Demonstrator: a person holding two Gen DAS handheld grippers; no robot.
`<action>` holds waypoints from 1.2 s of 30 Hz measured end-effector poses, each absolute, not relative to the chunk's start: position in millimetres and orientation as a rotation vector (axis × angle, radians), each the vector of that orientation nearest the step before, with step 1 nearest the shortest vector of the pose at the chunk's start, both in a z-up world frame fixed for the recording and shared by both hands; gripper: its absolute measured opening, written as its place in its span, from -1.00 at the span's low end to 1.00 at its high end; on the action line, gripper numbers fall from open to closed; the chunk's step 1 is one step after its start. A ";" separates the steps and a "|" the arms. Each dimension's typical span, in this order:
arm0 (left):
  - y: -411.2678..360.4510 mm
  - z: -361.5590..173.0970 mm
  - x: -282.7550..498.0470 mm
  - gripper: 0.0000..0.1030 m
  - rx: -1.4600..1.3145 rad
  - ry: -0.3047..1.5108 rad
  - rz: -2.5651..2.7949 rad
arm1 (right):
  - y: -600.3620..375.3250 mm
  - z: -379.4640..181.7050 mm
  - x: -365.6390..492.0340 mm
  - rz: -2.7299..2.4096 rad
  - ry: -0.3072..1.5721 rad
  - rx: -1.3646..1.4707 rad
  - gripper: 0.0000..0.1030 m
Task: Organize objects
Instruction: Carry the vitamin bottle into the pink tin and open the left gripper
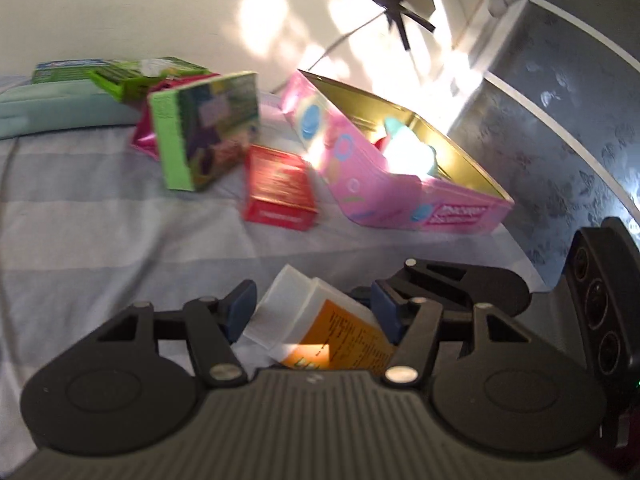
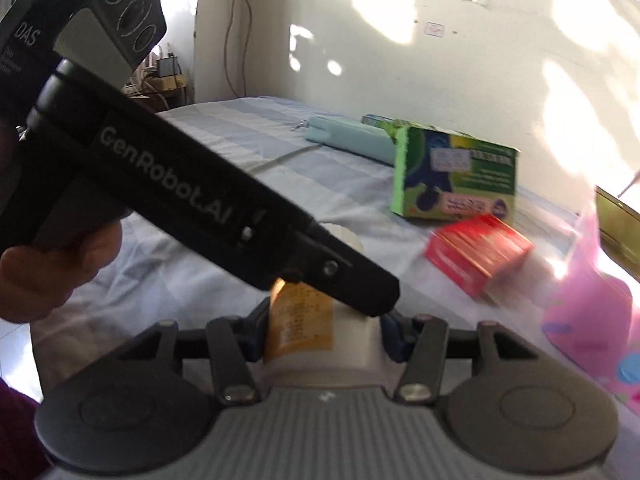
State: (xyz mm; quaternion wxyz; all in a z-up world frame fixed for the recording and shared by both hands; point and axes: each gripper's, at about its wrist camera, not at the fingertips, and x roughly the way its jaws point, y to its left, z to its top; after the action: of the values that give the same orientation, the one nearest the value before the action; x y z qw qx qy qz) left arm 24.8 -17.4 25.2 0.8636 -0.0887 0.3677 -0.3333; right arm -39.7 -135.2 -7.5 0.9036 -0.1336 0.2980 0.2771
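A white bottle [image 1: 288, 308] with an orange label lies tilted between the blue pads of my left gripper [image 1: 312, 304], which is shut on its cap end. In the right wrist view the same bottle [image 2: 352, 340] fills the gap of my right gripper [image 2: 322, 332], whose pads press its sides. My left gripper [image 2: 376, 296] crosses over the bottle's top there, held by a hand [image 2: 52, 264]. The right gripper's housing [image 1: 596, 300] shows at the right edge. An open pink tin [image 1: 400, 184] with a gold inside lies ahead on the bed.
On the striped blue sheet [image 1: 100, 220] lie a red box [image 1: 280, 188], a green box [image 1: 208, 132], a teal pouch [image 1: 52, 112] and green packs [image 1: 152, 72]. A grey patterned panel [image 1: 560, 120] stands to the right of the tin. A white wall rises behind the bed.
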 end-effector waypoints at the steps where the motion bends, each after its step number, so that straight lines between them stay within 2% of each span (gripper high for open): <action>1: -27.2 23.9 27.1 0.25 -0.187 0.785 -0.726 | -145.9 -7.8 -44.6 0.547 0.620 -0.260 0.01; 6: -67.4 18.3 26.2 0.26 -0.188 0.837 -0.801 | -191.6 -11.0 -65.6 0.452 0.617 -0.176 0.02; 8: -75.6 19.1 20.8 0.26 -0.163 0.832 -0.809 | -204.0 -12.4 -72.0 0.424 0.617 -0.143 0.12; 10: -78.6 19.6 17.6 0.26 -0.148 0.829 -0.803 | -214.1 -12.9 -80.6 0.409 0.612 -0.111 0.41; 12: -76.9 20.3 17.2 0.26 -0.146 0.835 -0.792 | -219.7 -13.7 -91.9 0.383 0.597 -0.102 0.57; 17: -75.1 19.4 17.5 0.26 -0.144 0.847 -0.773 | -233.0 -19.1 -117.2 0.348 0.581 -0.091 0.56; 30: -69.4 36.9 -4.3 0.27 -0.216 0.862 -0.913 | -242.1 -27.6 -129.9 0.281 0.537 -0.099 0.81; 36: -84.3 33.9 -16.7 0.27 -0.159 0.873 -0.974 | -251.2 -29.2 -143.2 0.272 0.519 -0.089 0.79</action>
State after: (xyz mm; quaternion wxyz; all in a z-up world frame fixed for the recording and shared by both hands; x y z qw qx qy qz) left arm -16.7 -84.3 33.9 0.7906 -0.0740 0.4058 -0.4526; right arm -143.2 -251.2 -29.2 0.9564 -0.0438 0.2559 0.1339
